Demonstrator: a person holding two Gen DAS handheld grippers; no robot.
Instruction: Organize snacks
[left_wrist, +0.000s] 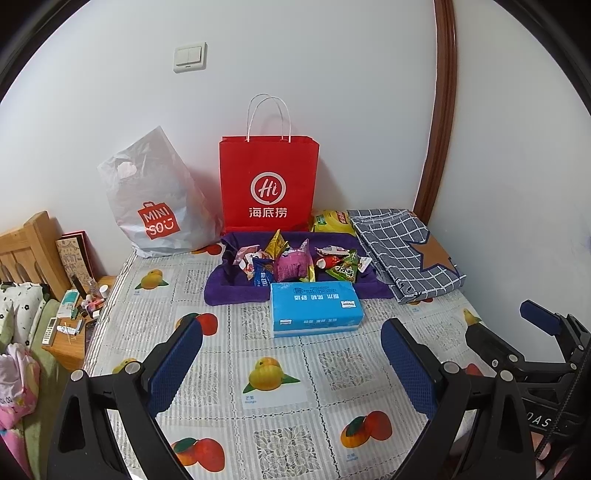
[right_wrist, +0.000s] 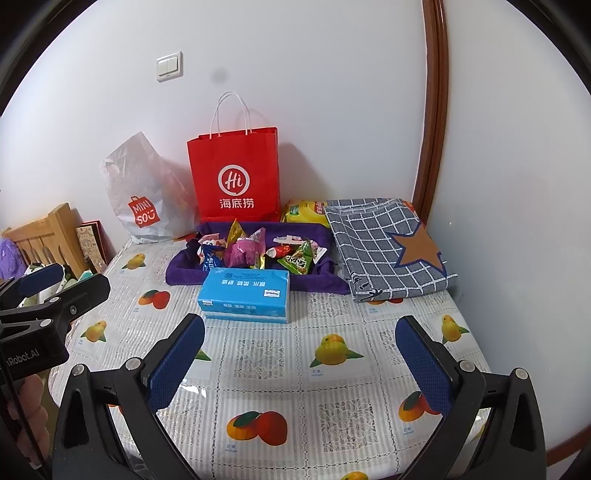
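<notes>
Several wrapped snacks (left_wrist: 295, 262) lie in a heap on a purple cloth (left_wrist: 229, 291) at the back of the table; they also show in the right wrist view (right_wrist: 258, 251) on the cloth (right_wrist: 181, 273). A red paper bag (left_wrist: 269, 184) (right_wrist: 236, 177) stands upright behind them against the wall. My left gripper (left_wrist: 291, 350) is open and empty, held above the table in front of the cloth. My right gripper (right_wrist: 301, 350) is open and empty, beside the left one, at about the same distance from the cloth.
A blue tissue pack (left_wrist: 316, 308) (right_wrist: 245, 295) lies in front of the cloth. A grey Miniso bag (left_wrist: 155, 206) leans at the back left. A yellow packet (left_wrist: 330, 221) and folded checked fabric (left_wrist: 402, 251) lie at the back right. A cluttered nightstand (left_wrist: 77, 317) stands left of the table.
</notes>
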